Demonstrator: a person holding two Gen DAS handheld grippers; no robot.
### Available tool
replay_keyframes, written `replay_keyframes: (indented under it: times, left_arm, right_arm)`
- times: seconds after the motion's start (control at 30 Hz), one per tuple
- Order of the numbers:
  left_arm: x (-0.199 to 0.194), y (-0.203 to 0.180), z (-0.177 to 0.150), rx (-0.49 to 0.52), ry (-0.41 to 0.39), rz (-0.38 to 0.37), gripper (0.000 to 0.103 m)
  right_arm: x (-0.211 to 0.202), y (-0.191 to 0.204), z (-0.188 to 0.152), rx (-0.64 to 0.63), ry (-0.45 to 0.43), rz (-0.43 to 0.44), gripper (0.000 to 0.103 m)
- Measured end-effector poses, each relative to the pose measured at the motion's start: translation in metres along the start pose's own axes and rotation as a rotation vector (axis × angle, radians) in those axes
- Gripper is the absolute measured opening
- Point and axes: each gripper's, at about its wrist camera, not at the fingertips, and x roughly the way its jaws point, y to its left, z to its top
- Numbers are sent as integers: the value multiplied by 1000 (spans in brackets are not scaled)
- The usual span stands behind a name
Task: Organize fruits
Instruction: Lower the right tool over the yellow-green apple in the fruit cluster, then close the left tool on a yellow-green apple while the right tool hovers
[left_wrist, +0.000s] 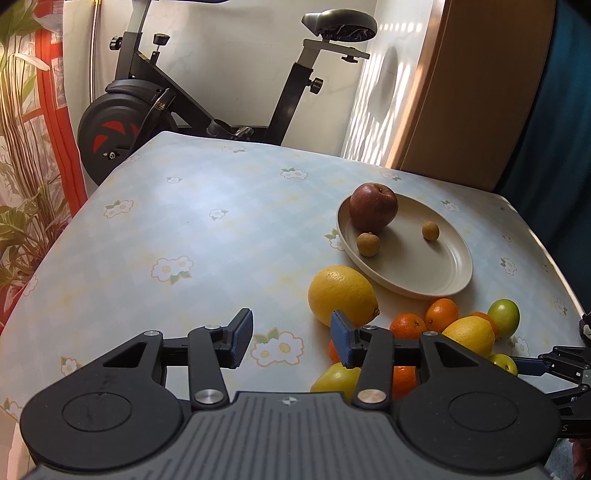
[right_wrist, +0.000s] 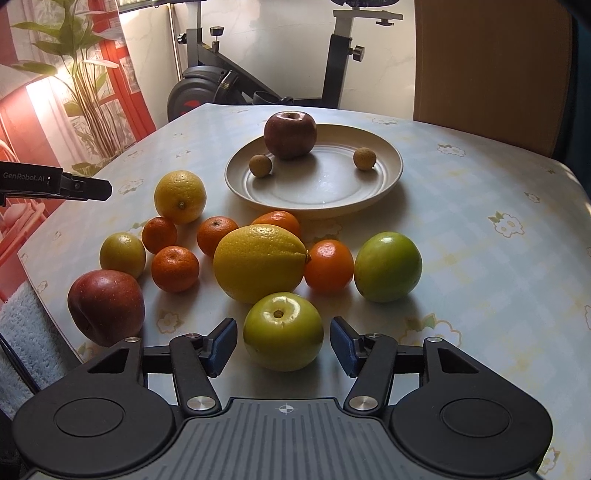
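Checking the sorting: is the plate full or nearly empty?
Nearly empty: the plate holds one red apple and two small brown fruits.

Both grippers, left gripper (left_wrist: 291, 338) and right gripper (right_wrist: 283, 345), are showing matte black linkage arms, silver round screws, blue ribbed pads (right_wrist: 221, 345), a grey ridged base with crosshair mark, and white "GenRobot.AI" lettering.

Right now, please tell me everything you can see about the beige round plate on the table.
The beige round plate looks like matte ceramic or plastic, shallow, with a raised rim and faint rings in its base. It sits flat on the pale checked flower-print tablecloth, behind the loose fruit. It holds one dark red apple at the far edge and two small brown round fruits. Neither gripper touches it.
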Motion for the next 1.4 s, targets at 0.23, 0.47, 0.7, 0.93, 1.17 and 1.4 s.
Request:
replay_keyframes:
  times: [0.23,0.47,0.7,0.93,1.17,1.4]
  left_arm:
    - [2,0,-1,-3,14,-7,51]
    - [4,1,-2,-6,27,-21,53]
    - [9,-1,-6,7,66,-42,55]
    - [18,-5,-14,22,133,-104,55]
    - [23,2,-18,-29,181,-149,56]
    - [25,-2,-18,-29,184,-186,57]
  right_arm:
    - [2,-5,0,39,2,15,48]
    - [1,-5,-1,40,2,19,44]
    - [0,-4,-1,40,1,20,44]
    - [0,-5,-2,40,1,20,44]
    - [0,-5,-1,39,2,20,44]
    - [0,-5,-2,38,2,20,44]
